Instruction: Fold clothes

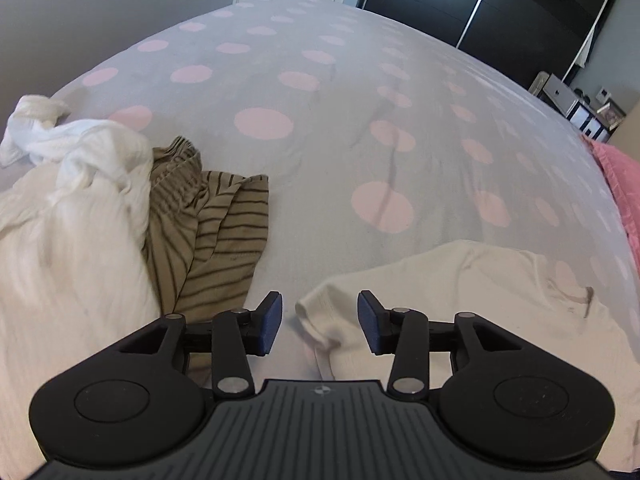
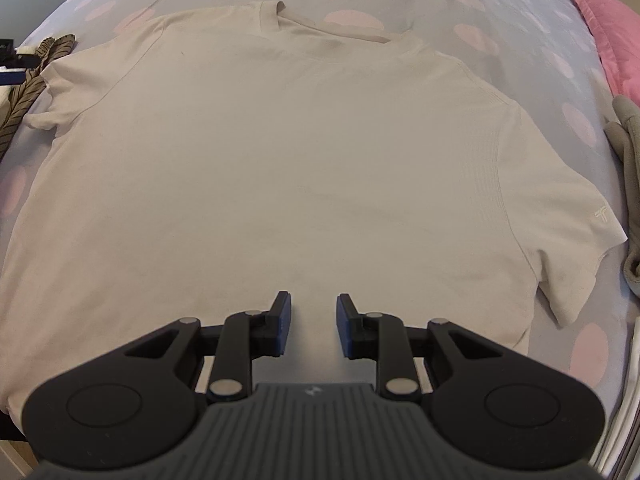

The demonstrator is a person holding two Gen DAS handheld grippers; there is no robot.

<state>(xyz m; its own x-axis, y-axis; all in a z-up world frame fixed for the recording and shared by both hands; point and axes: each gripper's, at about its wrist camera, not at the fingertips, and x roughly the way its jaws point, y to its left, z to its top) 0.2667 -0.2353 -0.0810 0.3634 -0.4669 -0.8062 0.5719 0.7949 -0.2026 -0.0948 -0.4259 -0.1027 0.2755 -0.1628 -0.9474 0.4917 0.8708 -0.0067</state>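
A cream T-shirt (image 2: pixel 280 160) lies spread flat on the bed, collar at the far end, both short sleeves out to the sides. My right gripper (image 2: pixel 313 322) is open over the shirt's lower middle, with nothing between its blue pads. In the left wrist view the same cream T-shirt (image 1: pixel 480 304) shows its left sleeve, whose hem lies just under and between the open fingers of my left gripper (image 1: pixel 320 322). Whether that gripper touches the cloth I cannot tell.
A grey bedspread (image 1: pixel 320 100) with pink dots covers the bed. A crumpled white garment (image 1: pixel 68 216) and a tan striped garment (image 1: pixel 208 232) lie at the left. A pink pillow (image 2: pixel 612 28) and a grey garment (image 2: pixel 628 184) sit at the right. A dark wardrobe (image 1: pixel 500 4) stands behind.
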